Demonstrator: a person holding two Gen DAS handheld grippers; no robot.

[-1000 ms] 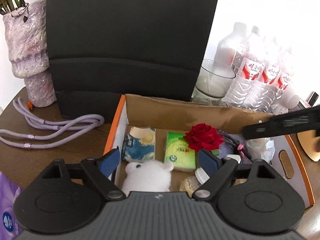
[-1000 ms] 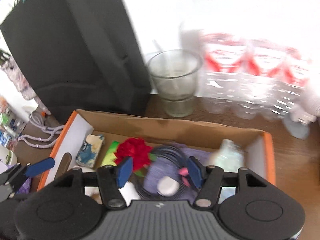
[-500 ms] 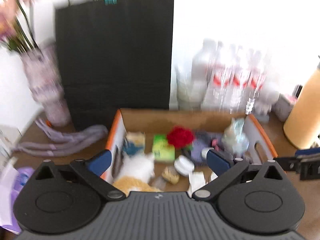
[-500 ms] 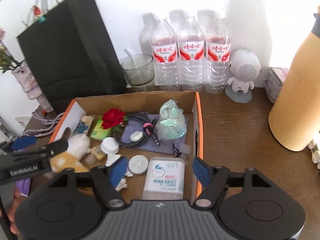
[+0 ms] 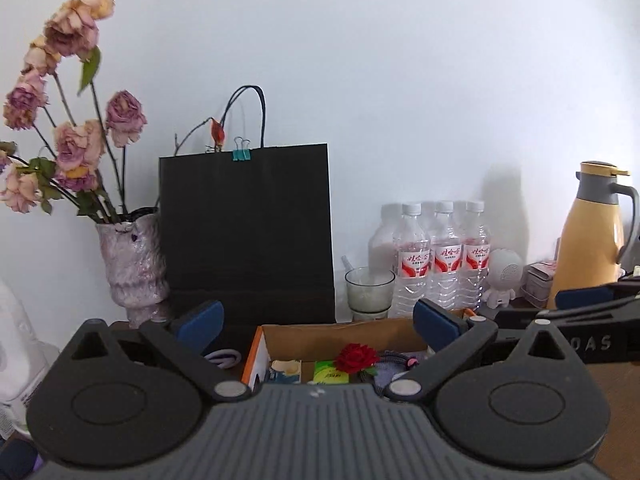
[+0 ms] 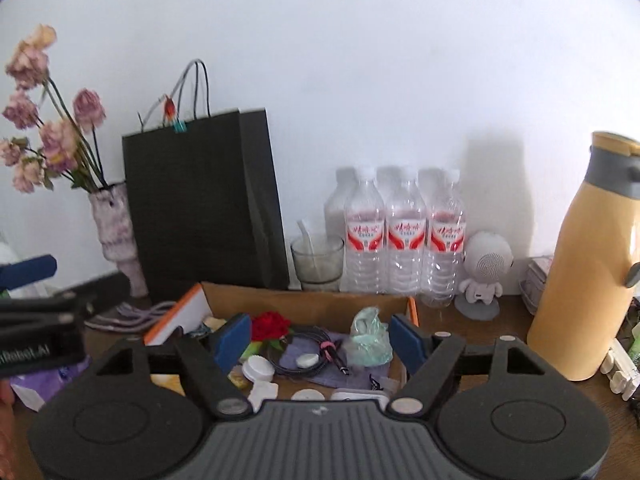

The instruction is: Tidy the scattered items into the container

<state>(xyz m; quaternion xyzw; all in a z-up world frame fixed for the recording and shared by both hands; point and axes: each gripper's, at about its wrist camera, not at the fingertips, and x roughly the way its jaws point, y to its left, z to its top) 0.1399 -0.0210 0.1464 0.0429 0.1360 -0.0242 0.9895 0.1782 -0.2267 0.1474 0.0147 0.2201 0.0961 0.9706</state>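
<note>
A cardboard box (image 6: pixel 304 304) with orange edges sits on the wooden table and holds several small items: a red rose (image 6: pixel 271 325), a black cable (image 6: pixel 308 338), a green plastic bundle (image 6: pixel 368 338), white round lids (image 6: pixel 260 368). The box also shows in the left wrist view (image 5: pixel 340 330), with the rose (image 5: pixel 356 357) and a green packet (image 5: pixel 330 376). My left gripper (image 5: pixel 316 326) is open and empty, held back above the box's near side. My right gripper (image 6: pixel 322 338) is open and empty, also raised over the box.
A black paper bag (image 5: pixel 244 236) stands behind the box, a vase of dried roses (image 5: pixel 132 268) to its left. A glass (image 6: pixel 318 260), three water bottles (image 6: pixel 404 240), a white figurine speaker (image 6: pixel 482 276) and a yellow thermos (image 6: pixel 588 272) line the back right. A purple cord (image 6: pixel 136 314) lies left.
Both grippers have pulled back and up from inside the box and tilted toward the wall. The left jaws have opened wider. The white plush toy is out of view.
</note>
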